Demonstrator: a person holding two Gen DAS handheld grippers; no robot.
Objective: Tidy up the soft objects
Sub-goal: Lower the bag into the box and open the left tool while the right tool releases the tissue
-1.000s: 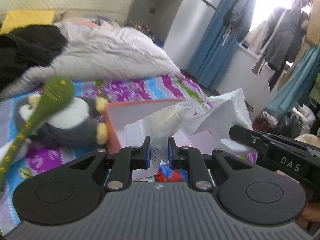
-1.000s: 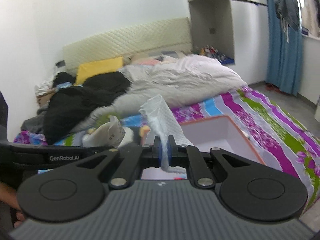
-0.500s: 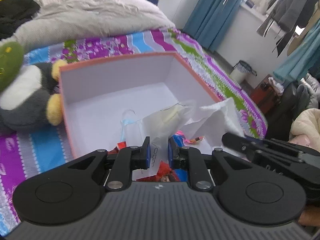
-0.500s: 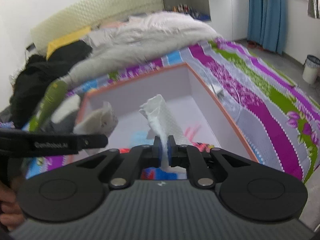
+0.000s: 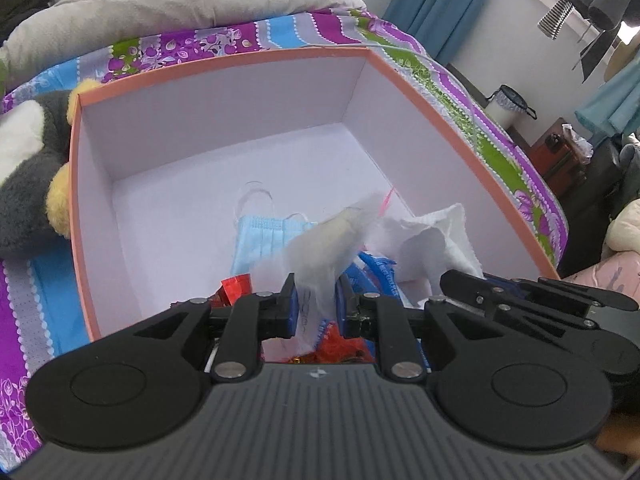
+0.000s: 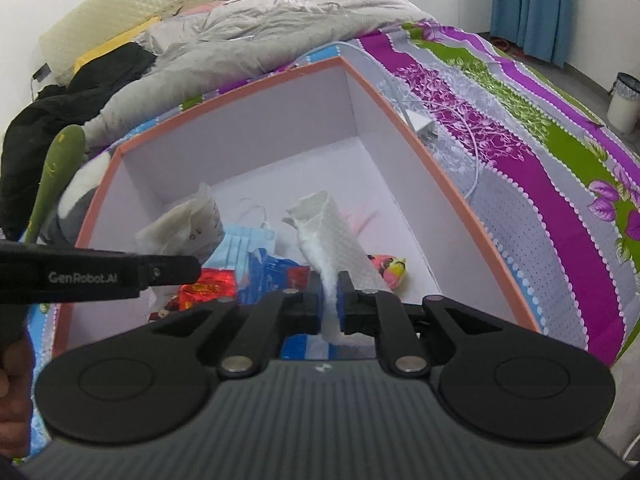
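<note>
An orange-rimmed white box (image 5: 224, 60) (image 6: 404, 120) sits on the bed. My left gripper (image 5: 316, 306) is shut on a white plastic bag (image 5: 324, 248) with something pale inside, held over the box's near side. My right gripper (image 6: 329, 298) is shut on a white paper towel (image 6: 332, 240), also over the box. Inside the box lie a blue face mask (image 5: 264, 236) (image 6: 240, 240), red and blue snack wrappers (image 6: 208, 286) and a pink-yellow packet (image 6: 390, 270). The paper towel also shows in the left wrist view (image 5: 436, 236).
A grey-white plush penguin (image 5: 28, 168) lies left of the box, with a green plush (image 6: 56, 168) beside it. A grey duvet (image 6: 280, 28) and black clothes (image 6: 72, 80) cover the bed's far end. A white charger and cable (image 6: 424, 124) lie right of the box.
Both grippers have moved forward and down from above the bed to over the open box, still holding the bag and the paper towel. The box contents have come into view.
</note>
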